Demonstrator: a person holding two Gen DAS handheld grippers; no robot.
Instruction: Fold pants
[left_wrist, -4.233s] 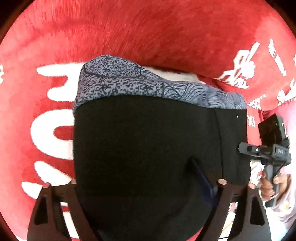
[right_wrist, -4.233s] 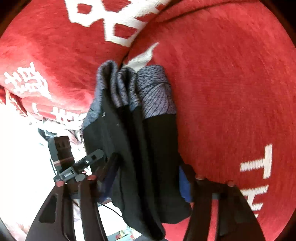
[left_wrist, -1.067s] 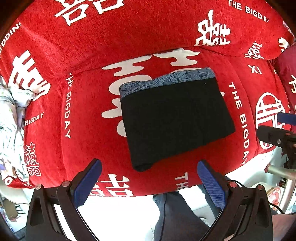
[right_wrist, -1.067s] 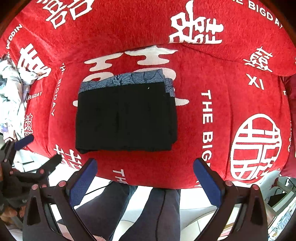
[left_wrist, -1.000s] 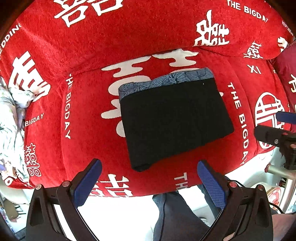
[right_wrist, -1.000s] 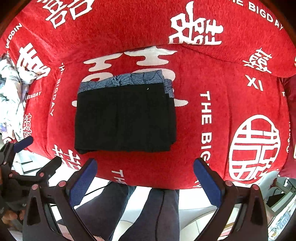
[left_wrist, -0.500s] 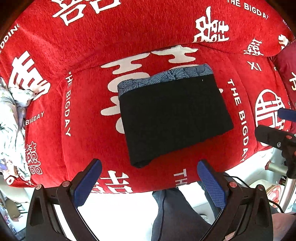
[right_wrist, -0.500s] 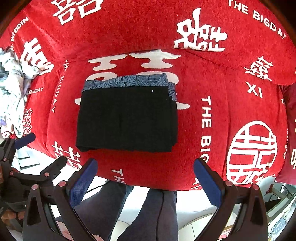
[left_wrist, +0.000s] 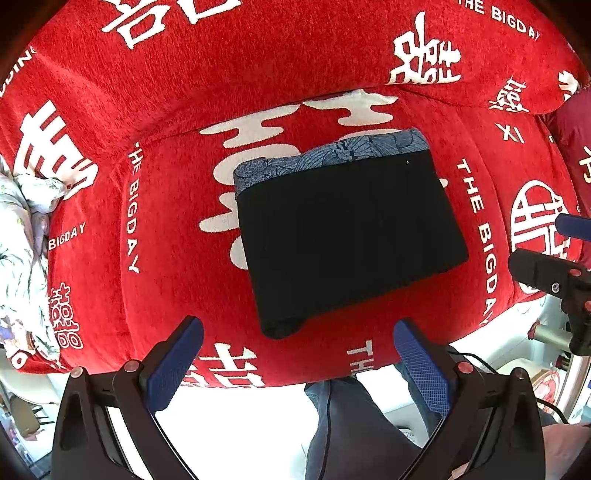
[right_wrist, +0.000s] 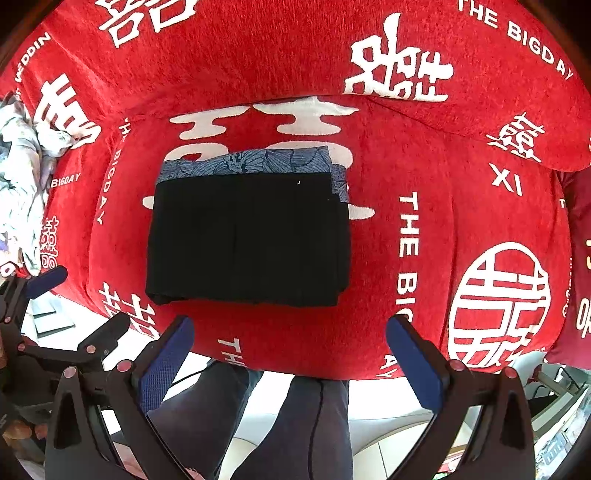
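Note:
The black pants (left_wrist: 347, 236) lie folded into a flat rectangle on the red seat, with a blue patterned waistband (left_wrist: 332, 155) along the far edge. They also show in the right wrist view (right_wrist: 247, 236). My left gripper (left_wrist: 297, 354) is open and empty, held back from the seat's front edge. My right gripper (right_wrist: 290, 350) is open and empty too, also back from the seat. The right gripper shows at the right edge of the left wrist view (left_wrist: 554, 258), and the left gripper at the left edge of the right wrist view (right_wrist: 44, 314).
The red sofa cover (left_wrist: 166, 240) with white lettering spans the seat and backrest (right_wrist: 258, 48). A pale floral cloth (left_wrist: 22, 236) lies bunched at the left end. The person's legs in dark trousers (right_wrist: 288, 424) stand below the seat's front edge.
About four seconds ago both grippers were close in on the pants; now both are open and pulled well back. Over the last second the views barely shift and the pants lie still.

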